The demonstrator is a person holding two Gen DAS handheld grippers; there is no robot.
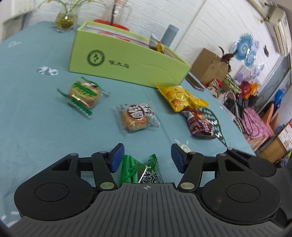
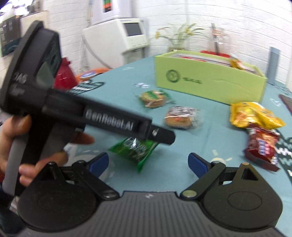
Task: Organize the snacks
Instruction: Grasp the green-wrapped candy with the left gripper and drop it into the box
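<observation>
A green snack packet [image 1: 144,172] lies on the teal tablecloth between the open fingers of my left gripper [image 1: 147,157], not clamped. In the right wrist view the left gripper [image 2: 160,135] hangs over the same packet [image 2: 134,148]. My right gripper [image 2: 148,163] is open and empty, just behind it. Farther off lie a green-wrapped biscuit [image 1: 84,94], a brown-labelled cake [image 1: 136,118], a yellow chip bag [image 1: 180,97] and a dark red packet [image 1: 199,124]. A lime green box [image 1: 127,62] stands behind them with snacks inside.
A glass vase with plants [image 1: 66,18], a glass jug [image 1: 118,11] and a grey tumbler [image 1: 169,35] stand behind the box. A phone [image 1: 194,83] lies by the box's right corner. The table's right edge [image 1: 235,116] drops to floor clutter.
</observation>
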